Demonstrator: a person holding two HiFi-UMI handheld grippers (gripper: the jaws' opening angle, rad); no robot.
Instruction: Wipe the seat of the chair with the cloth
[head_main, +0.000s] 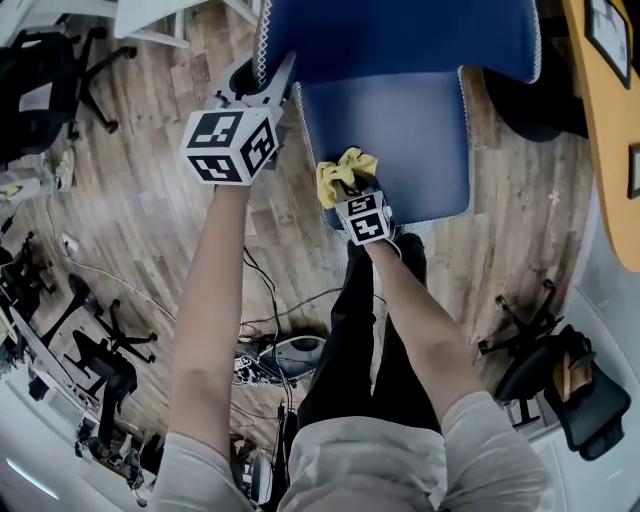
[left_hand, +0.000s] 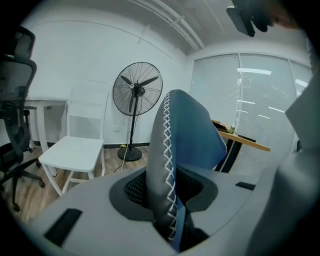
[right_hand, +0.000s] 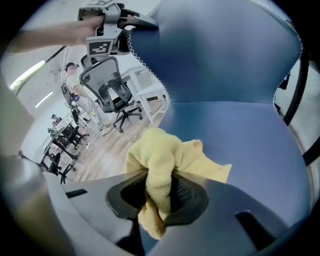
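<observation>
Holding the cloth (right_hand: 160, 160) bunched in our right tool (right_hand: 159, 197), jaws closed on its middle, we have it over the near left corner of the seat (head_main: 400, 140). It looks soft, light and floppy, so gripping the gathered middle should leave loose folds to drag. Our left tool (left_hand: 167, 200) clamps the backrest (left_hand: 182, 130) edge behind the seat. The seat looks smooth and padded; beyond it are the floor (head_main: 150, 200), a white chair (left_hand: 75, 152) and a fan (left_hand: 136, 90).
</observation>
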